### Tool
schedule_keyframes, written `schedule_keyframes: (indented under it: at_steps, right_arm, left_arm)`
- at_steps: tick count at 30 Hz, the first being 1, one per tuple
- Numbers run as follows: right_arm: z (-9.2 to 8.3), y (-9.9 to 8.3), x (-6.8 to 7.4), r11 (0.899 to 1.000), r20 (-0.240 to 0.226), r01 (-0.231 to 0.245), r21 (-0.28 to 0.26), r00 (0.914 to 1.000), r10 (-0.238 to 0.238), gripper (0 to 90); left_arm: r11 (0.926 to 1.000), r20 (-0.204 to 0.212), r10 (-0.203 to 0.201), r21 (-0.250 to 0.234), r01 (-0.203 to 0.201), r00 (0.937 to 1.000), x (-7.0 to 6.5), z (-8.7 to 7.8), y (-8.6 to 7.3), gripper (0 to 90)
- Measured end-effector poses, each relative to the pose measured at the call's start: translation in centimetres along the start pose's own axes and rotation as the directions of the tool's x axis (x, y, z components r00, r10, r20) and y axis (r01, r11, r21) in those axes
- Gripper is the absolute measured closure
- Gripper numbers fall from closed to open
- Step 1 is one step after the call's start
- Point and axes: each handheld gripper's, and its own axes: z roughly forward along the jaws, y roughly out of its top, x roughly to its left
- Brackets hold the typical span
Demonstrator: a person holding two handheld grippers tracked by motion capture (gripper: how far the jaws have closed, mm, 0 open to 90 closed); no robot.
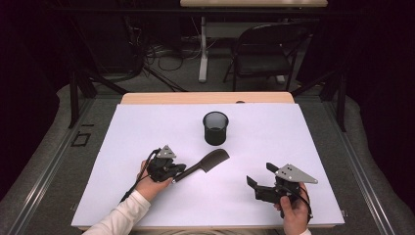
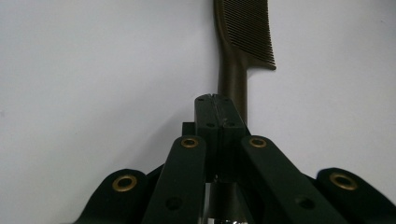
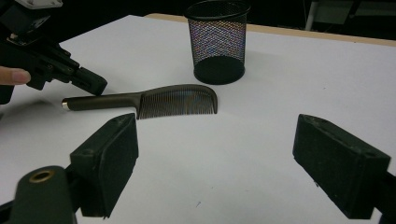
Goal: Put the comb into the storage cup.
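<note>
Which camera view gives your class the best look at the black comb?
The right gripper view: the comb lies whole on the white table, teeth and handle clear, beside the mesh cup. The high view shows it small. The left gripper view shows it partly, with the shut left gripper over the handle.

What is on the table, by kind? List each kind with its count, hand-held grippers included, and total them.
Comb: 1
Mesh cup: 1
Grippers: 2, the left gripper and the right gripper
Total: 4
</note>
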Motion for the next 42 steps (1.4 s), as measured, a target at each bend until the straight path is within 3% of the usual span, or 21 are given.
schedule_keyframes:
  at_steps: [13, 18, 31, 39, 42]
  right_arm:
    - [0.0, 0.0, 0.0, 1.000, 0.000, -0.002, 0.000, 1.0000, 0.002, 14.1]
    - [0.0, 0.0, 0.0, 1.000, -0.001, 0.000, 0.001, 1.0000, 0.000, 14.1]
    - [0.0, 0.0, 0.0, 1.000, -0.001, 0.001, 0.003, 1.0000, -0.001, 14.1]
    - [0.0, 0.0, 0.0, 1.000, -0.002, -0.001, 0.003, 1.0000, 0.001, 14.1]
    - [0.0, 0.0, 0.0, 1.000, -0.001, 0.002, 0.005, 1.0000, -0.002, 14.2]
  left_arm:
    - [0.9998, -0.002, -0.019, -0.009, 0.019, 0.9998, 0.0, 0.0, -0.1, 89.9]
    - [0.9992, -0.001, -0.033, -0.020, 0.033, 0.9994, 0.3, -0.1, -0.1, 85.3]
    - [0.9981, 0.004, -0.026, -0.055, 0.027, 0.9996, -0.1, -0.8, 0.0, 67.5]
    - [0.9936, 0.037, -0.039, -0.105, 0.042, 0.9986, -0.4, -1.6, 0.1, 55.4]
    - [0.9914, 0.033, -0.025, -0.128, 0.029, 0.9992, -0.5, -2.0, 0.1, 49.7]
